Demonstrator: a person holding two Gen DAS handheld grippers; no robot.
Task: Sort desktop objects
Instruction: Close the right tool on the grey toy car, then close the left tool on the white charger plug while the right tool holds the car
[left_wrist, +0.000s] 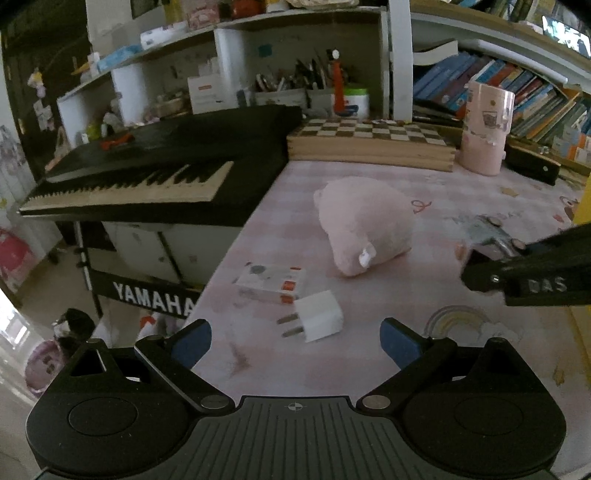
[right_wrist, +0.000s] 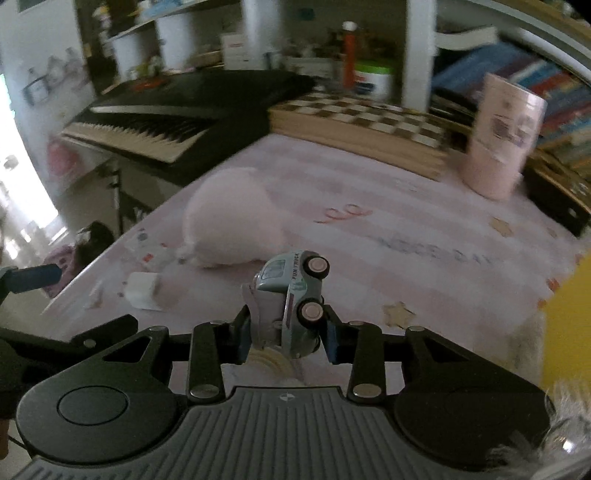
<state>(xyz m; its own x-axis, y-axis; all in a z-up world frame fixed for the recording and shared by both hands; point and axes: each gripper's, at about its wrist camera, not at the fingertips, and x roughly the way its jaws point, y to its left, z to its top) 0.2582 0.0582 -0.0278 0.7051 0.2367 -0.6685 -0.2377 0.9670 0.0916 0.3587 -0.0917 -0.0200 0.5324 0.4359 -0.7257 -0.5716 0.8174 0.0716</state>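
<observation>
The right claw (right_wrist: 286, 341) is clamping one pale-blue die-cast toy truck (right_wrist: 291, 295) on its side above the pink-patterned bench (right_wrist: 424, 229) — lifted clear, probably for carrying to a sorting spot. The left claw (left_wrist: 295, 338) is hovering spread wide, empty, lined up on one white cube-shaped plug adapter (left_wrist: 319, 320) — near one small white carton (left_wrist: 271, 282) and one pink plush toy (left_wrist: 364, 225).

Home study or child's room, Yamaha keyboard (left_wrist: 129, 177), chessboard (left_wrist: 369, 138), crowded bookshelves (left_wrist: 517, 88), pink desk mat (left_wrist: 295, 369)
</observation>
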